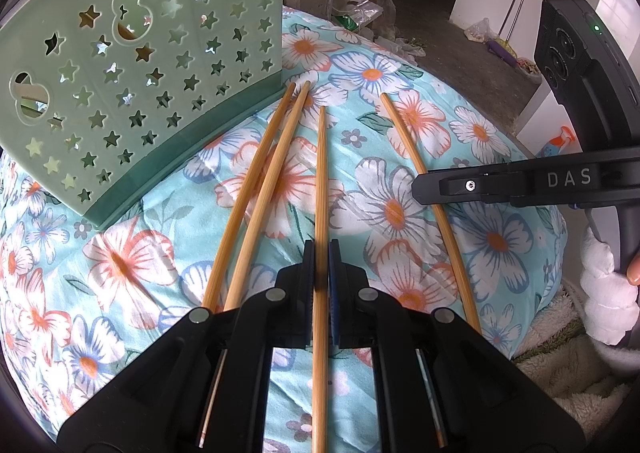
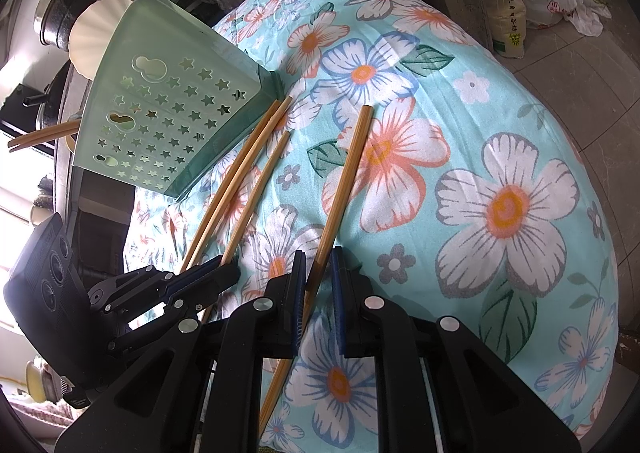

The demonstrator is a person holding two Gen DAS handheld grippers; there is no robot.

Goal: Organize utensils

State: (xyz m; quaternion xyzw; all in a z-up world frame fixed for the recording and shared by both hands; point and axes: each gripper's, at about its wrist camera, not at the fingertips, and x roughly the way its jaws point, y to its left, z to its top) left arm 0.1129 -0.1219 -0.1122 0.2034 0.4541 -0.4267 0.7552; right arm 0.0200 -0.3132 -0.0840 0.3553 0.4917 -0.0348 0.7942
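Note:
Several bamboo chopsticks lie on a floral cloth point(image 1: 400, 65) beside a pale green star-punched utensil holder point(image 1: 132, 85) that lies tipped on its side. My left gripper point(image 1: 321, 265) is shut on the middle chopstick point(image 1: 322, 173). A loose pair point(image 1: 256, 181) rests to its left, tips against the holder's base. My right gripper point(image 1: 424, 183) comes in from the right over the outermost chopstick point(image 1: 404, 133). In the right wrist view, my right gripper point(image 2: 318, 277) is shut on that chopstick point(image 2: 348, 173), which crosses its jaws at a slant. The left gripper point(image 2: 224, 273) and the holder point(image 2: 160, 121) lie to its left.
The cloth point(image 2: 500, 133) covers a rounded table that drops off on the right to a tiled floor with plastic bags point(image 2: 508, 13). A metal pot point(image 2: 60, 9) and a cream plate point(image 2: 96, 41) stand behind the holder. A fluffy white sleeve point(image 1: 604, 285) shows at the right.

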